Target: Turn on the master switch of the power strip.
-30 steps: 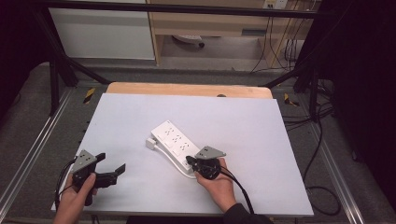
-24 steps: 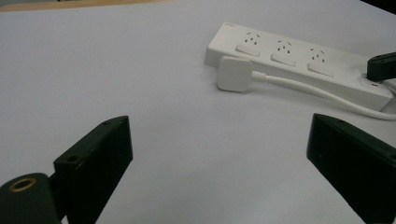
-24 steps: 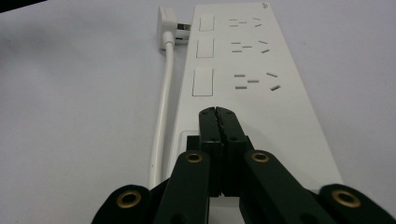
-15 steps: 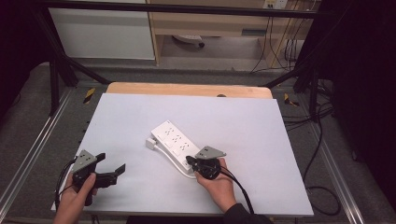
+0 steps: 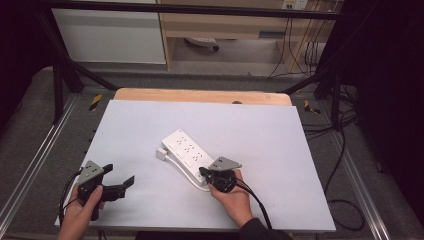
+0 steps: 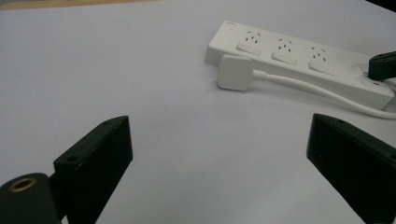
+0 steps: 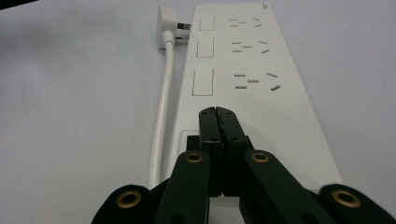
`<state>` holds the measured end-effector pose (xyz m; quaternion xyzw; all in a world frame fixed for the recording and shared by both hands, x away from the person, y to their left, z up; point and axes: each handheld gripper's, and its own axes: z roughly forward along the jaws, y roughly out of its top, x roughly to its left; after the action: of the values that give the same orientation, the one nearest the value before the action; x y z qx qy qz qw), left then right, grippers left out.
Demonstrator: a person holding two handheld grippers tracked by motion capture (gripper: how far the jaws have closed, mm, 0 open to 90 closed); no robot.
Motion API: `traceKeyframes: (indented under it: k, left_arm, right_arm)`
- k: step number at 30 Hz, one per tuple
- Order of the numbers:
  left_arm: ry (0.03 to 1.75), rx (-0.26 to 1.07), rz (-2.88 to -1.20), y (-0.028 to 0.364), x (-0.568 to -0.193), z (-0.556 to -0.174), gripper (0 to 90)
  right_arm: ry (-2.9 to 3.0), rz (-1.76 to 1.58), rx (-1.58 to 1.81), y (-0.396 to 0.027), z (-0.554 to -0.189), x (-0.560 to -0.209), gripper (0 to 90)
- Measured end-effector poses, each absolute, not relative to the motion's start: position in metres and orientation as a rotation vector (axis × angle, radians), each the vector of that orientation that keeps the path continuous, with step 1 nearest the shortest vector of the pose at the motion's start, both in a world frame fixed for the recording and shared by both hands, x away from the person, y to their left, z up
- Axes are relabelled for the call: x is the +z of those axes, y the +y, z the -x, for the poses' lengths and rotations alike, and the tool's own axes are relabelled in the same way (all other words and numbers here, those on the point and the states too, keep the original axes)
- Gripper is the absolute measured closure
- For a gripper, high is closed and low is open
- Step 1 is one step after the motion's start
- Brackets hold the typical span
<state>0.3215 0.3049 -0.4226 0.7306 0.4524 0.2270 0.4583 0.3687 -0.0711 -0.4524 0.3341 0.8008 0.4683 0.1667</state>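
Observation:
A white power strip (image 5: 186,151) lies slantwise in the middle of the white table (image 5: 140,125). Its white plug (image 5: 161,153) rests beside the far end, and the cable (image 7: 164,93) runs along the strip's side. My right gripper (image 5: 203,173) is shut with its jaws pressed together and nothing between them. Its tips (image 7: 218,113) sit over the near end of the strip (image 7: 261,93), just short of the nearest rocker switch (image 7: 203,81). My left gripper (image 5: 120,181) stands open near the front left of the table. The bare table lies between its jaws (image 6: 219,154), and the strip (image 6: 299,58) and plug (image 6: 235,71) lie farther off.
A wooden table edge (image 5: 200,95) shows behind the white surface. Metal frame rails (image 5: 40,150) run along both sides, and cables (image 5: 340,165) hang at the right. White tabletop spreads to the left and right of the strip.

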Motion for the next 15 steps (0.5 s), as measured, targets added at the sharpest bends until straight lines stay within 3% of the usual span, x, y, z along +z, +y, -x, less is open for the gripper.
traceKeyframes:
  k: [15]
  left_arm:
    - [1.115,0.559,-1.804,0.3047,-0.4228,-0.3214,7.0]
  right_arm:
    - [2.281,-0.939,1.325,-0.0707,-0.3684,-0.4524,90.0]
